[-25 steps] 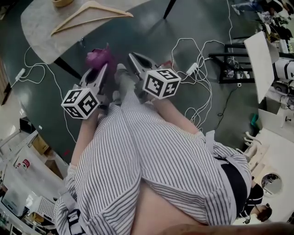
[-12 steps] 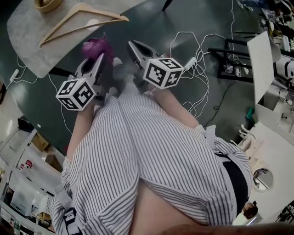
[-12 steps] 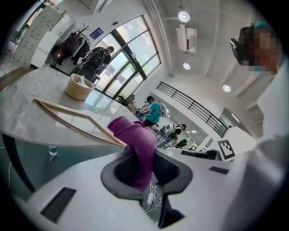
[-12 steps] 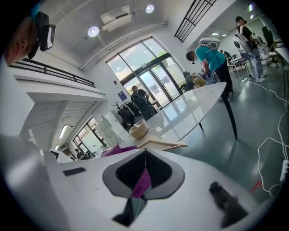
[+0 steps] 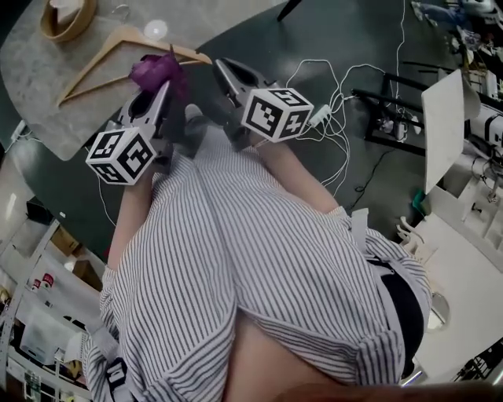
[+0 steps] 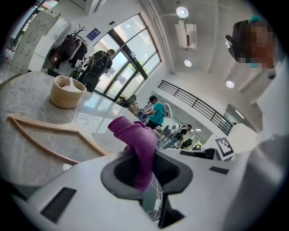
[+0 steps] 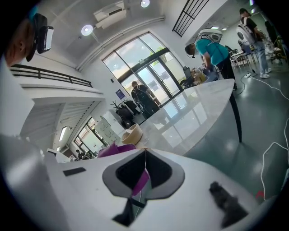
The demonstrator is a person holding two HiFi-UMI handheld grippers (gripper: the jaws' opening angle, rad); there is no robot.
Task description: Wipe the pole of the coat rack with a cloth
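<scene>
Closest in, at six o'clock of the head view, the person's striped clothing (image 5: 259, 275) fills the frame. Just beyond it, the left gripper (image 5: 158, 96) is clamped on the purple cloth (image 5: 156, 71), which bunches up past its tips at eleven o'clock, over the edge of the marble table (image 5: 39, 71). The right gripper (image 5: 224, 71) sits at twelve o'clock with its jaws pressed together on nothing, apart from the cloth. Both cubes carry black-and-white square markers and no legible writing. Further out, a wooden hanger (image 5: 88, 69) lies on the table, with a round bowl (image 5: 67, 17) at ten o'clock. White cables with a plug block (image 5: 320, 117) trail across the floor at one o'clock
</scene>
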